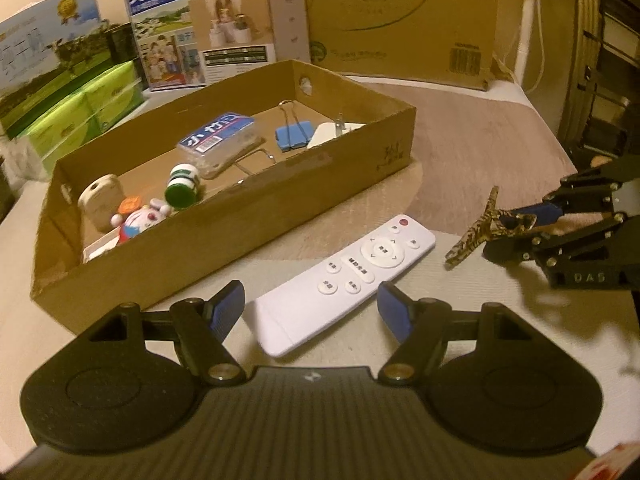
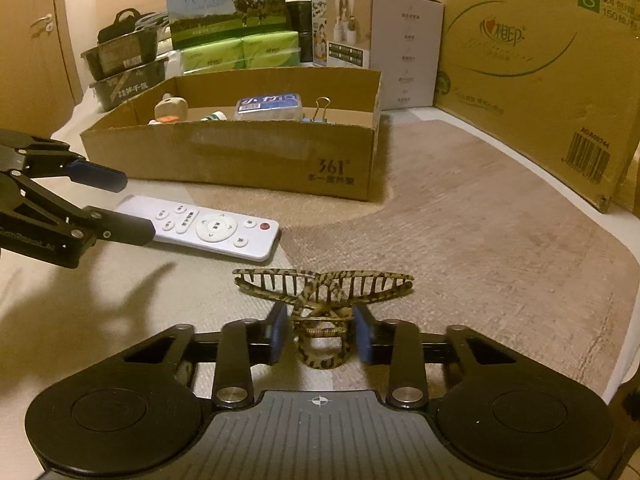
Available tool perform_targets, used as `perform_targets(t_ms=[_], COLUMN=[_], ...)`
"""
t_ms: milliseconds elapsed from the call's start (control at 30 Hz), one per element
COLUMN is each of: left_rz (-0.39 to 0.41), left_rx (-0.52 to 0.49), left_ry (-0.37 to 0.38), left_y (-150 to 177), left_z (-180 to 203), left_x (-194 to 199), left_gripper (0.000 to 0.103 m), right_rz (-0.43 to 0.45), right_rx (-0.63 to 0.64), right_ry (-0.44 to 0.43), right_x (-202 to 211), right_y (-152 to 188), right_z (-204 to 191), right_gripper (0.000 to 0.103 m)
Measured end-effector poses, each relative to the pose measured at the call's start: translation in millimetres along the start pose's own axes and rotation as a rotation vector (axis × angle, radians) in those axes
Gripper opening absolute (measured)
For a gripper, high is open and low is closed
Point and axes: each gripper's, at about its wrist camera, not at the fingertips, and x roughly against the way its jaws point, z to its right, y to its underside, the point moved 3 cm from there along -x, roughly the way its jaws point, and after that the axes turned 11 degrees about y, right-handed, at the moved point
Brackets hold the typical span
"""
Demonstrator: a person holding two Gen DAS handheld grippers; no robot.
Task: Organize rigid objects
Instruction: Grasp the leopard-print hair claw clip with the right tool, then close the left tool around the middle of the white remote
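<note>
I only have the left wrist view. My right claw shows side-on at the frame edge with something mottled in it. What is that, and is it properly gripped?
Observer: It is a leopard-print plastic hair claw clip. The right claw is shut on its hinge end, with the toothed jaws spread open pointing forward.
Operator: Is the clip off the table?
Observer: Cannot tell from the right wrist view; it shows the clip only against the beige table mat.
Operator: Any marking on the box wall facing that side?
Observer: Yes, the shallow brown cardboard box has 361 printed near its right corner.
Operator: And my left claw?
Observer: The left claw is open around the near end of the white rectangular remote control.
</note>
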Motion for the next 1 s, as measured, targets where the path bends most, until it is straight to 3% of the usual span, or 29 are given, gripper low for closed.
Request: perform_targets(t_ms=[433, 567, 800, 1000], left_rz=[-0.111, -0.123, -0.13, -0.071], left_rx=[-0.168, -0.146, -0.068, 0.033], left_ry=[0.098, 0.12, 0.111, 0.106], left_y=[-5, -8, 0, 13], left_z=[-4, -6, 3, 18], left_x=[-31, -33, -20, -12], left_gripper=[0.07, 0.064, 0.044, 0.042], right_rz=[0.027, 0.014, 0.009, 0.01], right_rx=[-0.02, -0.029, -0.043, -0.06], right_ry=[0.033, 0.039, 0.037, 0.034], right_x=[2, -1, 1, 4], right_y=[-5, -3, 0, 3], right_z=[9, 13, 11, 12], right_gripper=[0.031, 0.031, 0.031, 0.031])
